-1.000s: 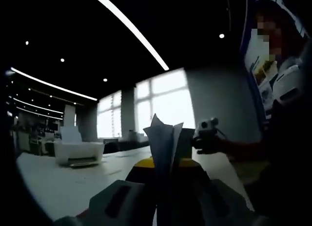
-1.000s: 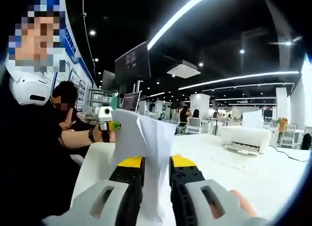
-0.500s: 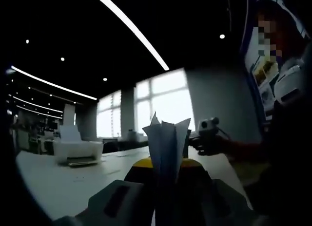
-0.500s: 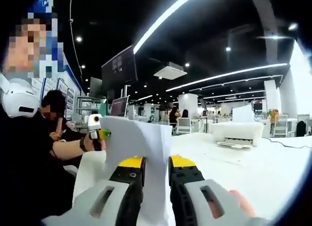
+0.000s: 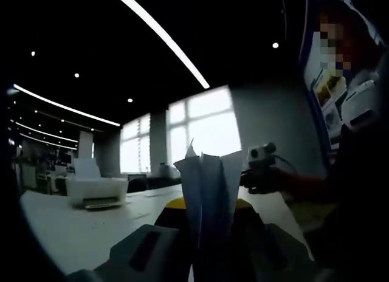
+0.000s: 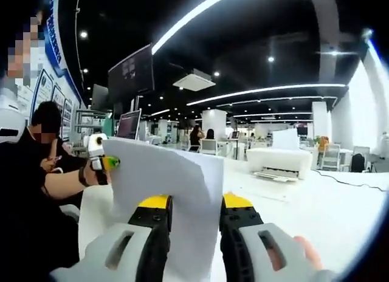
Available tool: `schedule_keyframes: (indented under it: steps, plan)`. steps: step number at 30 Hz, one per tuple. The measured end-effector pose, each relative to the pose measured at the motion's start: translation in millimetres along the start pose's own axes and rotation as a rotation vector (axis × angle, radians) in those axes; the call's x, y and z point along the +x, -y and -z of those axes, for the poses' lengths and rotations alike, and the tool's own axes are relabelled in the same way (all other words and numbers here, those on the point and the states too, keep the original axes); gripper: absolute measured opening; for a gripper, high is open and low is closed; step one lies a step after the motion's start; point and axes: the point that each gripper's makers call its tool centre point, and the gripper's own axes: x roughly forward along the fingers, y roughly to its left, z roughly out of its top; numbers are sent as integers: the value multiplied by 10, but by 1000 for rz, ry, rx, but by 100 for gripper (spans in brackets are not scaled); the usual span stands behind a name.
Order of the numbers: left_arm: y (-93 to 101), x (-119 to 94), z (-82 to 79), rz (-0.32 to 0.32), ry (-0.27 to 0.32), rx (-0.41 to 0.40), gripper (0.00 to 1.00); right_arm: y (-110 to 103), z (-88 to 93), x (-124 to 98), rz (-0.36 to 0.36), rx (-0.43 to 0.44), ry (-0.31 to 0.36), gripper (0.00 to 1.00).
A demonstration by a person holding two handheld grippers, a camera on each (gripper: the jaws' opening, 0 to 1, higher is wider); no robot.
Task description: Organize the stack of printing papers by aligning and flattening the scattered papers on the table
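Your left gripper (image 5: 206,212) clamped stack of papers (image 5: 208,188) upright, edges fanned, above white table (image 5: 73,230). Your right gripper (image 6: 193,218) clamped same stack, seen broadside, at opposite edge. White printer (image 6: 278,163) sat on table, well apart from papers.

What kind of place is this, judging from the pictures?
Most likely a large open-plan office: a white printer on a long white table, rows of desks with monitors behind, and long strip lights on a dark ceiling.
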Motion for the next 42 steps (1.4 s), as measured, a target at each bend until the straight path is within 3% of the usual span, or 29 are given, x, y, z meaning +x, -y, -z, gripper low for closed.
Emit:
schedule_keyframes:
  steps: [8, 19, 21, 25, 27, 31, 34, 38, 42]
  plan:
    - [-2, 7, -10, -1, 0, 5, 17, -42, -6, 42, 25, -2, 6, 29]
    - [-7, 7, -15, -4, -9, 12, 17, 60, -32, -80, 0, 22, 26, 22]
    - [-8, 6, -11, -2, -10, 12, 17, 41, -45, -96, -30, 37, 37, 21]
    - [23, -2, -15, 31, -10, -7, 15, -125, -38, -113, -191, -37, 18, 21]
    - [30, -10, -15, 51, -12, -31, 14, -135, -43, -113, -256, -35, 7, 23]
    - [8, -15, -11, 54, -11, -41, 9, -144, -138, -130, -374, 9, 45, 24]
    - [3, -13, -9, 57, -8, -52, 8, -157, -148, -138, -428, 13, 53, 29]
    - [-4, -5, -18, 72, 4, -70, 7, -102, -102, -93, -444, 6, 43, 29]
    - [47, -5, -22, 125, 9, -110, 6, -18, -60, -57, -441, 16, 32, 32]
